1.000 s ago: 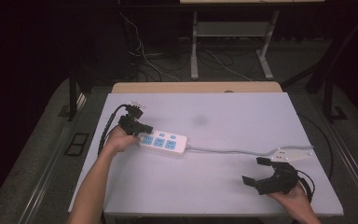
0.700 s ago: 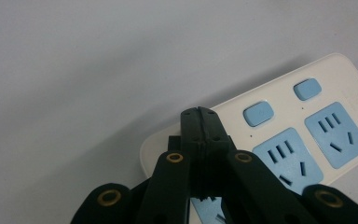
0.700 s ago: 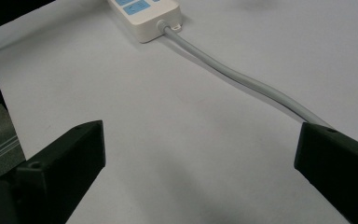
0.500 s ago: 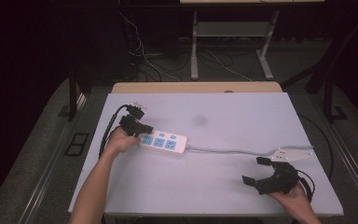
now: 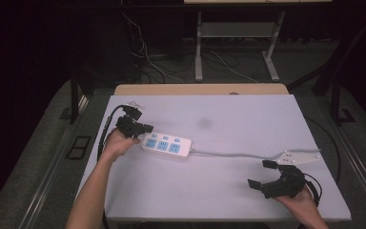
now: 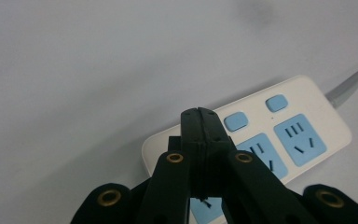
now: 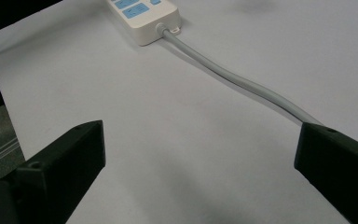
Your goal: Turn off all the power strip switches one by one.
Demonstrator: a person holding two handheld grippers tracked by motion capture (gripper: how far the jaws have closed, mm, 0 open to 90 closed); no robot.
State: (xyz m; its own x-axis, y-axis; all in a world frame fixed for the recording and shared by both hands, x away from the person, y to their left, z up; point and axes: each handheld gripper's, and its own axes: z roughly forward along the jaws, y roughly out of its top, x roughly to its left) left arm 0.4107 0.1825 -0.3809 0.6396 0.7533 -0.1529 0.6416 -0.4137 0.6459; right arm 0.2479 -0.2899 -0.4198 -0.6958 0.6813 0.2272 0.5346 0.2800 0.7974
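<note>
Still no shift: left tool (image 5: 145, 129) clenched over power strip (image 5: 167, 145), right tool (image 5: 261, 174) released.

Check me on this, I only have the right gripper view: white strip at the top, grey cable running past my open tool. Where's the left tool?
Observer: Left tool sits at the power strip's far end from the cable, at the table's left side.
Operator: Open or shut?
Observer: Shut. In the left gripper view the jaws are pressed together over the strip, with nothing visible between them.
Operator: How many sockets on the strip?
Observer: Three blue sockets in a row, each with a small blue button beside it.
Operator: Where does the cable go past my tool?
Observer: The grey cable runs right across the table to just beyond the right tool, which is open and not touching it.
</note>
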